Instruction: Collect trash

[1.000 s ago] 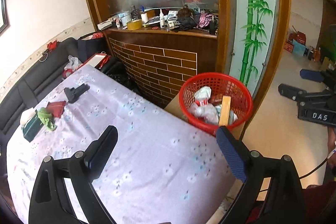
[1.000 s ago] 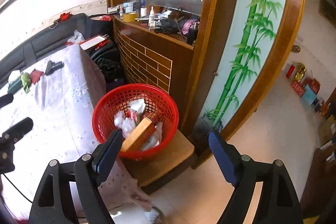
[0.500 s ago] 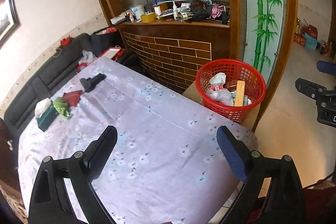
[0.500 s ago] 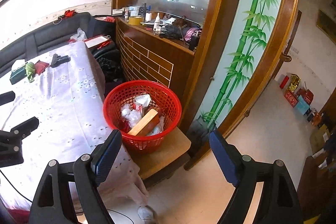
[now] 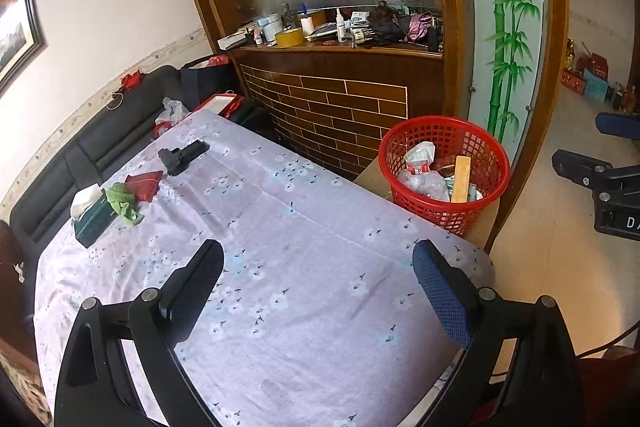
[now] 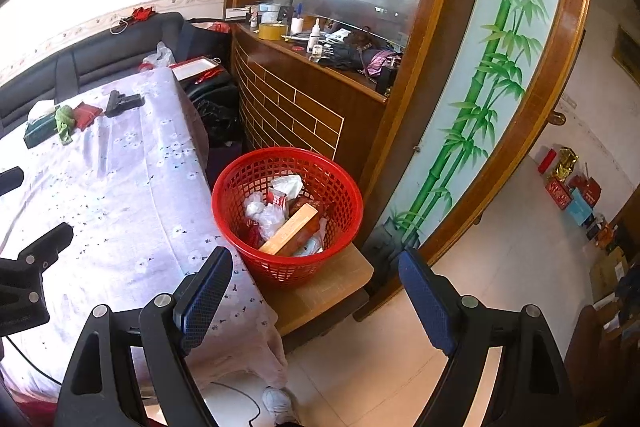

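A red mesh basket stands on a low wooden stool beside the table's right end. It holds crumpled wrappers and a long tan box. My left gripper hangs open over the flowered tablecloth, nothing between its fingers. My right gripper is open too, above the stool's edge and floor, just in front of the basket. Each gripper shows at the edge of the other's view.
At the table's far end lie a tissue box, a green rag, a red pouch and a black object. A dark sofa lines the wall. A cluttered wooden counter and bamboo-painted panel stand behind the basket.
Both grippers have drawn back and risen from the basket, which now looks smaller and farther. More of the table and floor shows. Both stay open.
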A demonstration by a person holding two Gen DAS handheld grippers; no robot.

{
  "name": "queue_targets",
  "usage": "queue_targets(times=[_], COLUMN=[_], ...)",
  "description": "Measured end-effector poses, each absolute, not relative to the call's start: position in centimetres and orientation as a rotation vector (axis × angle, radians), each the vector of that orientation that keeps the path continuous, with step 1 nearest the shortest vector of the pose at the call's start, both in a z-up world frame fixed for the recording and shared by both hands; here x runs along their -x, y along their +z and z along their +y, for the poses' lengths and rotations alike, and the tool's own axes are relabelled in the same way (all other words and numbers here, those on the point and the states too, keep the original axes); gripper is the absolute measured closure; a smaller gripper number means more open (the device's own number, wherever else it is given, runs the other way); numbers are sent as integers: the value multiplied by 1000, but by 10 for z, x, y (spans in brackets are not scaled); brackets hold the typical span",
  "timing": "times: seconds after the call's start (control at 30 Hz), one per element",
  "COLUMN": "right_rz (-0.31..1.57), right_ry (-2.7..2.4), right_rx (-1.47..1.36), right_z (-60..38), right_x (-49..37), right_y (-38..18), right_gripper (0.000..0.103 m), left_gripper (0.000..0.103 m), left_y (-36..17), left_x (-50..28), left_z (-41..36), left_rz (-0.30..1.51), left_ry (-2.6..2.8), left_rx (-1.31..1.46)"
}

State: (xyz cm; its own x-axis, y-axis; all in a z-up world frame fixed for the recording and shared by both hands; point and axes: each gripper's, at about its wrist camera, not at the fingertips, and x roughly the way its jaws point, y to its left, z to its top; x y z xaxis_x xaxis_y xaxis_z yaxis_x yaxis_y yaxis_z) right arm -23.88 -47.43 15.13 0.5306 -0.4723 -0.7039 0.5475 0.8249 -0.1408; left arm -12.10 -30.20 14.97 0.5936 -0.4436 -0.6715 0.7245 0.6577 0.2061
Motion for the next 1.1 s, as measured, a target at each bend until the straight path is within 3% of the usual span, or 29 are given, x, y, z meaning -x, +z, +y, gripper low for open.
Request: queue_targets(times=[1.1], right_rz=[873], right_ry=[-649], right_rx=[-75], right_z=[-471], right_x=[241], right_y=[148], right_gripper=[15], left_gripper=[8], left_y=[139], left_x=[122], left_z=[-308], left_rz=[659], left_ry=[-754], left_rx=[-454])
